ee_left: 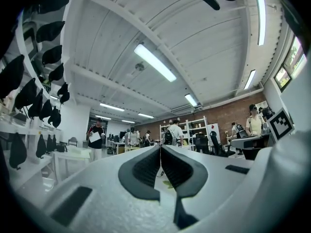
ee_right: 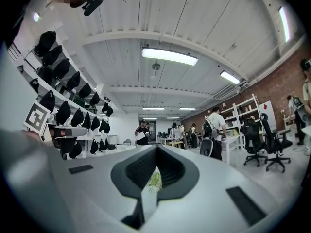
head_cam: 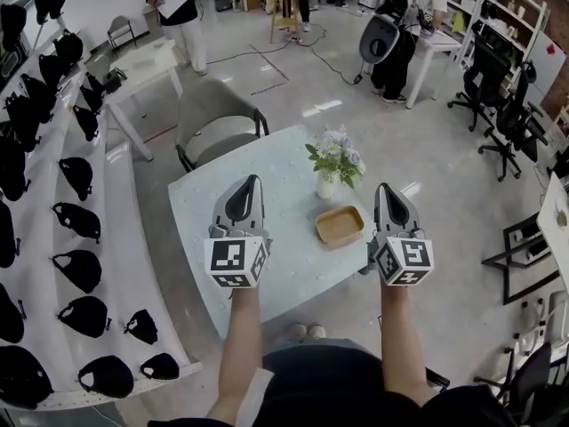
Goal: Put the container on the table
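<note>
The person is holding both grippers above the table (head_cam: 206, 213). The left gripper (head_cam: 252, 180) is hanging over the middle of the tabletop, with its jaws pressing together at the tips and nothing between them. The right gripper (head_cam: 383, 188) is hanging over the near right corner, its jaws also meeting at the tips and carrying nothing. The container (head_cam: 340, 225) is lying flat on the tabletop, close to the right edge, just left of the right gripper. Just behind it, a vase (head_cam: 326, 187) with flowers is standing upright at the same edge. A chair (head_cam: 213, 118) is standing at the far edge.
</note>
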The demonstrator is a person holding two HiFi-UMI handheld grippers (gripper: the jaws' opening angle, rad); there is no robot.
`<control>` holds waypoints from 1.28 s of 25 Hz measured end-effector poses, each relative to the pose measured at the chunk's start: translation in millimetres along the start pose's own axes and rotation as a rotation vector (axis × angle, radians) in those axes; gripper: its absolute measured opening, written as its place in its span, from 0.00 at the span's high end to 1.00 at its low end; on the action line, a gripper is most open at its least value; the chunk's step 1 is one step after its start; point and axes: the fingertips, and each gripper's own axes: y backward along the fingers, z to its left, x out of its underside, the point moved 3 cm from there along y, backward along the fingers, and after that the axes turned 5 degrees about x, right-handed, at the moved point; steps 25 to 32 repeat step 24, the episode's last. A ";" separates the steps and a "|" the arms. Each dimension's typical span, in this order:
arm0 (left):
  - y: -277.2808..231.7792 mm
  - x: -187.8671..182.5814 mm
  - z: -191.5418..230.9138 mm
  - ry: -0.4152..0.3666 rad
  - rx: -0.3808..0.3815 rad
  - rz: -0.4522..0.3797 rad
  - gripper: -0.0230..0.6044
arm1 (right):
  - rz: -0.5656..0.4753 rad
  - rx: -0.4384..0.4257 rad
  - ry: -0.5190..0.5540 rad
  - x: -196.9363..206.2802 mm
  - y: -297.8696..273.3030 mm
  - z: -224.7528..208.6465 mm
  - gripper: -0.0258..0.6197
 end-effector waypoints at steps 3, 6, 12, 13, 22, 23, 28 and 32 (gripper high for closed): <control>-1.3 -1.5 -4.6 -0.006 0.011 -0.002 0.95 | 0.001 0.005 0.003 -0.2 3.6 -0.7 0.96; -3.3 -3.4 -8.9 -0.009 0.022 -0.002 0.95 | 0.001 0.005 0.004 -1.9 6.0 -0.8 0.96; -5.2 -3.4 -13.7 -0.009 0.037 0.000 0.95 | 0.001 0.009 0.006 -2.3 9.9 -1.7 0.96; -5.6 -3.0 -13.9 -0.011 0.038 0.002 0.95 | 0.002 0.011 0.006 -1.7 10.0 -2.3 0.96; -5.3 0.0 -13.5 -0.016 0.043 0.017 0.95 | 0.001 0.020 0.004 -0.8 9.4 -4.1 0.96; -5.2 0.0 -13.7 -0.015 0.043 0.018 0.95 | 0.001 0.020 0.005 -1.0 9.6 -4.6 0.96; -5.2 -0.1 -13.8 -0.015 0.044 0.019 0.95 | 0.002 0.021 0.006 -1.2 9.7 -5.0 0.96; -5.2 -0.1 -13.8 -0.015 0.044 0.019 0.95 | 0.002 0.021 0.006 -1.2 9.7 -5.0 0.96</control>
